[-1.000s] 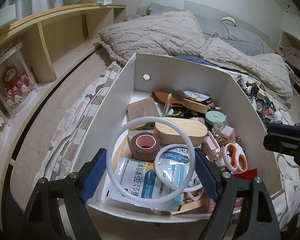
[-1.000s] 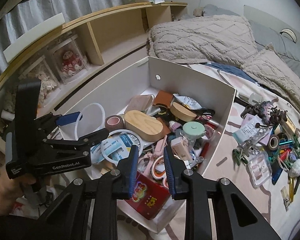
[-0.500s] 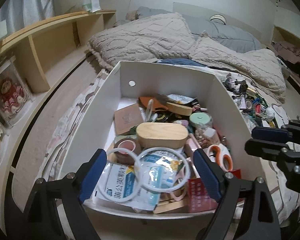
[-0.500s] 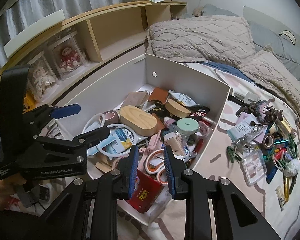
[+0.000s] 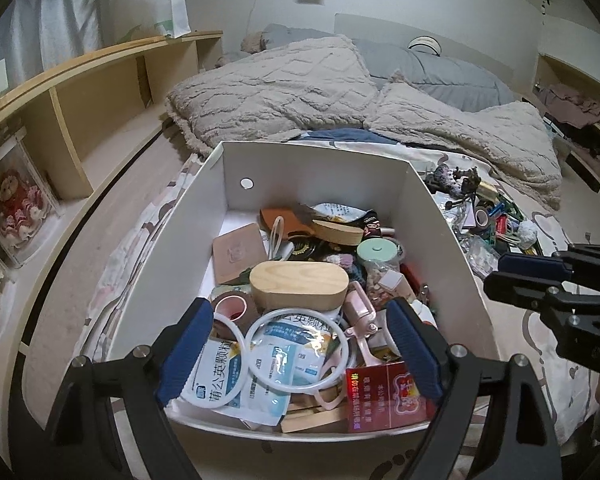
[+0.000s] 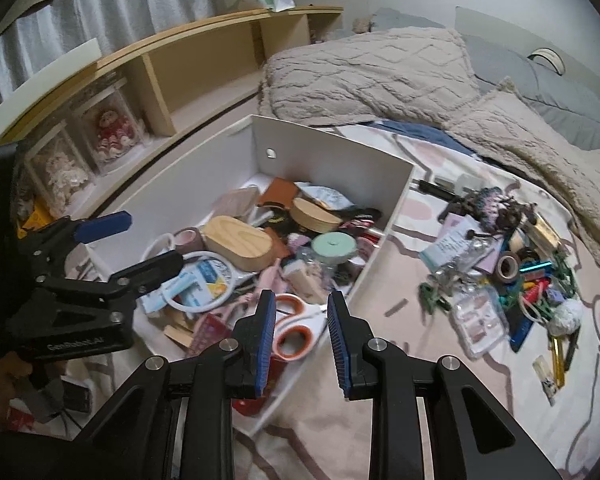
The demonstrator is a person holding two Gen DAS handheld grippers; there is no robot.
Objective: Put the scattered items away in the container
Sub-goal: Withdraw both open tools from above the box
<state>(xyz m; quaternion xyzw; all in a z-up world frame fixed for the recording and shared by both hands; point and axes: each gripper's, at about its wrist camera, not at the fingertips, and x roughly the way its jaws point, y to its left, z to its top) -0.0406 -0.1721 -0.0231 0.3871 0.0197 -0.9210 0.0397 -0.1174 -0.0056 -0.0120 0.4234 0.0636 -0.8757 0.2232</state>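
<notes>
A white box (image 5: pixel 320 168) (image 6: pixel 332 152) on the bed holds several items: two white rings (image 5: pixel 296 352), a wooden oval case (image 5: pixel 298 284), tape roll, blue sachets, orange-handled scissors (image 6: pixel 296 320) and a red packet (image 5: pixel 384 396). My left gripper (image 5: pixel 298 354) is open and empty above the box's near edge; it also shows in the right wrist view (image 6: pixel 124 244). My right gripper (image 6: pixel 302 334) is slightly open and empty over the box's near right corner. A pile of scattered items (image 6: pixel 512 276) lies on the sheet right of the box.
Beige blankets (image 5: pixel 300 88) and grey pillows lie behind the box. A wooden shelf (image 6: pixel 204 72) with clear doll cases (image 6: pixel 112 128) runs along the left. The patterned sheet (image 6: pixel 404 380) lies between the box and the pile.
My left gripper let go of the big white ring, which now lies in the box, and pulled back. My right gripper swung right, toward the box's right corner.
</notes>
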